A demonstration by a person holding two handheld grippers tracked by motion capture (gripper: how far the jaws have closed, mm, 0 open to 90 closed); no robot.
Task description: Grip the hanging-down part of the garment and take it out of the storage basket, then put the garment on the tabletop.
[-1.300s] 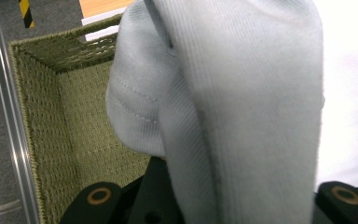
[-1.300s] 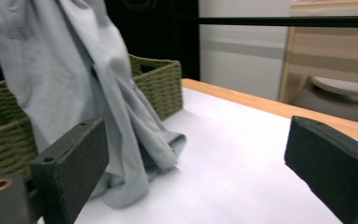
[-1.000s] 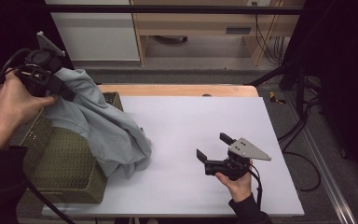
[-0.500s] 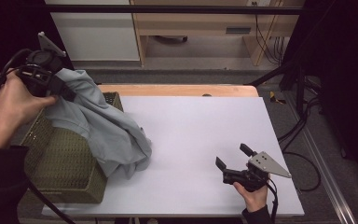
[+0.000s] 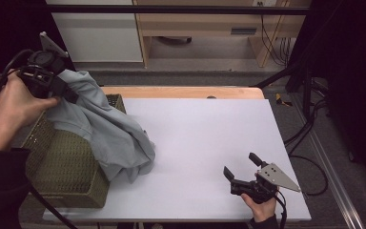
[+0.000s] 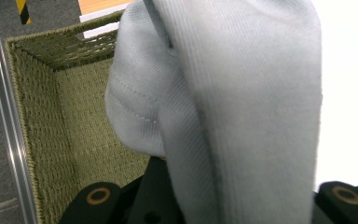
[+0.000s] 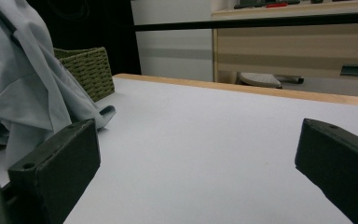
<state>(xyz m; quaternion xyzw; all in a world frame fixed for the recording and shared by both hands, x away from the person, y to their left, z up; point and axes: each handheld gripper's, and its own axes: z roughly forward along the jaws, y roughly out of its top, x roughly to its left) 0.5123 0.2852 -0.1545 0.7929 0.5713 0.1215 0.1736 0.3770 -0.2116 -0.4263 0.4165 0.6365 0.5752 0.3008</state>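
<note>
A light grey-blue garment [image 5: 107, 133] hangs from my left gripper [image 5: 66, 93], which is shut on its upper edge, raised over the far left of the table. The cloth drapes over the rim of an olive woven basket [image 5: 62, 167] and spills onto the white tabletop [image 5: 205, 129]. In the left gripper view the garment [image 6: 223, 93] covers the jaws, with the basket's inside [image 6: 42, 130] below it. My right gripper [image 5: 241, 166] stands open low over the near right of the table, nothing between its jaws. The right gripper view looks level across the table at the garment [image 7: 32, 93] and the basket [image 7: 86, 67].
A wooden strip [image 5: 186, 92] borders the table's far edge. Behind it stand a white cabinet [image 5: 100, 33] and a wooden shelf unit [image 5: 209, 28]. Cables [image 5: 310, 133] hang off the right side, beside a metal rail [image 5: 333, 176].
My right gripper has moved right and toward the near edge, sinking lower over the table, its jaws still apart. My left gripper and the garment have stayed put.
</note>
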